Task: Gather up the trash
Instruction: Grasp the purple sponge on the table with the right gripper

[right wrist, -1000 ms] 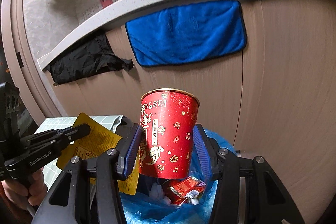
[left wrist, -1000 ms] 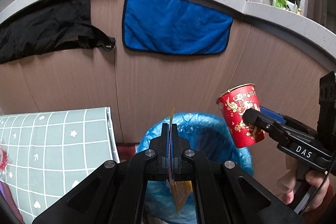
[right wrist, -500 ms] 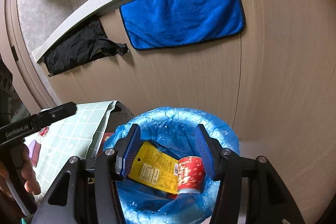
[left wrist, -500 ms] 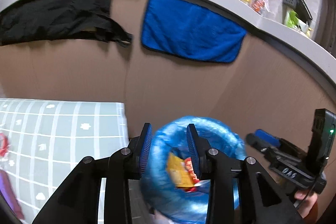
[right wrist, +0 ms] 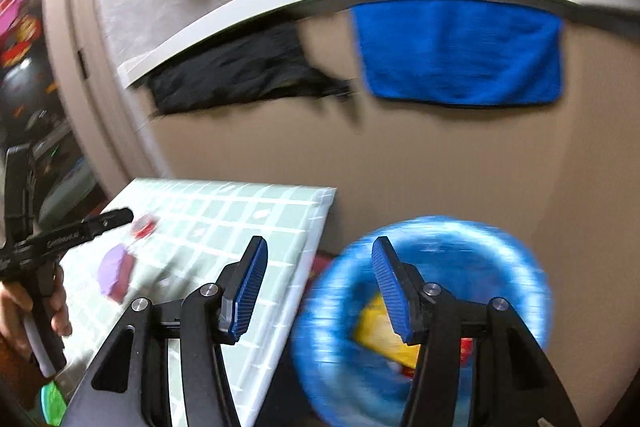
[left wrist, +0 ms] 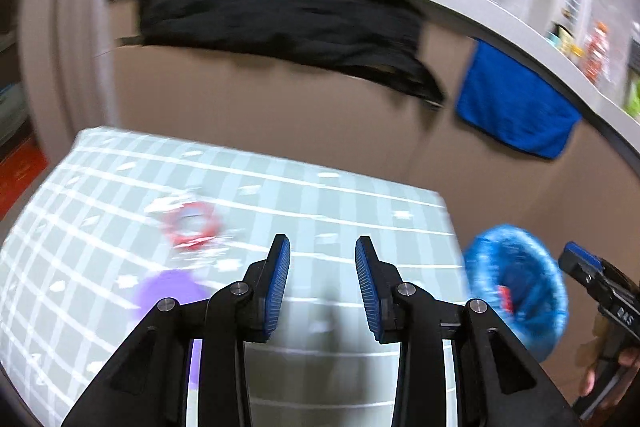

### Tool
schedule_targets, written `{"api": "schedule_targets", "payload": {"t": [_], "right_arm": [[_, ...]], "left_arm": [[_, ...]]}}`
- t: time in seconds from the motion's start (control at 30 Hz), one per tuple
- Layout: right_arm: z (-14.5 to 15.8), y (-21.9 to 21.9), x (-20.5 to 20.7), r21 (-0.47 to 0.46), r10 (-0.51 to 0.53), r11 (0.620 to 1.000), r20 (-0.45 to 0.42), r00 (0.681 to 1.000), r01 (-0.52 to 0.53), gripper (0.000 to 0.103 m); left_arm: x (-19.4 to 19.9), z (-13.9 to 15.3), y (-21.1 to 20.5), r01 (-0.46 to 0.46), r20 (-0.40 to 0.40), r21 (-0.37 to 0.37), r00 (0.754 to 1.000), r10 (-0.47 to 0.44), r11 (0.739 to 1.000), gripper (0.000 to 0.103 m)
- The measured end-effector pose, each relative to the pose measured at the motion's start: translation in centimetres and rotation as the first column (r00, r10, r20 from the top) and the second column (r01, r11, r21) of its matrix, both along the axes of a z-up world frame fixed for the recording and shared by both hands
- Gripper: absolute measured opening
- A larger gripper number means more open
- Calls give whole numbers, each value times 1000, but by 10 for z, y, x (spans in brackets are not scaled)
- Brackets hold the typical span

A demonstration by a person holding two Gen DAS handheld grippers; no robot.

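Now | blue-lined bin (right wrist: 424, 315): yellow packet (right wrist: 380, 331) inside | left gripper (left wrist: 322, 283), right gripper (right wrist: 320, 291): apart, empty

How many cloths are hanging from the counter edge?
2: a black cloth on the left and a blue cloth to its right. More may hang out of view.

**Colours around my claws**

My left claw (left wrist: 322, 281) and right claw (right wrist: 316, 287) are black with ribbed blue pads. The counter (left wrist: 360, 203) below wears pale green cloth gridded in white. On it lie a red ring (left wrist: 192, 227) and a purple patch (left wrist: 168, 295). The bin bag (right wrist: 500, 247) is bright blue, holding a yellow wrapper (right wrist: 376, 331). A blue towel (right wrist: 460, 51) hangs beside black cloth (right wrist: 240, 67).
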State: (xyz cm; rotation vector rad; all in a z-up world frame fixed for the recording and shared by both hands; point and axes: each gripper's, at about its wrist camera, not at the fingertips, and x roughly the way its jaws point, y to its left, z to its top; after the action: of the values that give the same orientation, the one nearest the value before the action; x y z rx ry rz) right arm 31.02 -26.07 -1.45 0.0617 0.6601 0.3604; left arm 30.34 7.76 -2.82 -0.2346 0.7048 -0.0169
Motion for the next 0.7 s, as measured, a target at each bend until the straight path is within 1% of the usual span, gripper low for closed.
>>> {"api": "schedule_targets", "payload": {"t": [0.03, 0.1, 0.17, 0.2, 0.27, 0.3, 0.37, 0.53, 0.63, 0.7], "right_arm": [[-1, 19, 1, -5, 38, 999, -12, 999, -38, 52], [-5, 52, 2, -7, 107, 994, -35, 994, -108, 52], [-10, 93, 0, -13, 193, 981, -65, 979, -194, 52], [-13, 114, -3, -21, 238, 970, -77, 968, -241, 52], [-17, 146, -7, -33, 296, 954, -86, 951, -300, 52], [-21, 169, -10, -40, 333, 940, -96, 938, -338, 52], [-28, 202, -12, -43, 386, 919, -116, 915, -393, 52], [-44, 266, -20, -46, 455, 884, -138, 880, -465, 51], [-58, 298, -19, -85, 479, 863, -177, 860, -498, 51], [-66, 312, -20, -119, 480, 855, -186, 857, -505, 51]], "left_arm": [[-6, -2, 23, -37, -3, -5, 999, 37, 999, 35], [-16, -4, 52, -86, -5, -13, 996, 86, 996, 35], [-28, -8, 87, -144, -8, -23, 990, 144, 989, 35], [-33, -10, 101, -166, -10, -25, 986, 166, 986, 35], [-44, -15, 132, -213, -21, -22, 977, 212, 977, 36], [-49, -18, 142, -228, -25, -21, 973, 228, 973, 36], [-57, -24, 162, -261, -31, -18, 965, 260, 965, 37], [-75, -36, 196, -297, -37, -40, 955, 296, 954, 39], [-77, -44, 209, -303, -53, -58, 952, 300, 951, 39], [-79, -48, 216, -310, -61, -66, 950, 307, 948, 39]]}}
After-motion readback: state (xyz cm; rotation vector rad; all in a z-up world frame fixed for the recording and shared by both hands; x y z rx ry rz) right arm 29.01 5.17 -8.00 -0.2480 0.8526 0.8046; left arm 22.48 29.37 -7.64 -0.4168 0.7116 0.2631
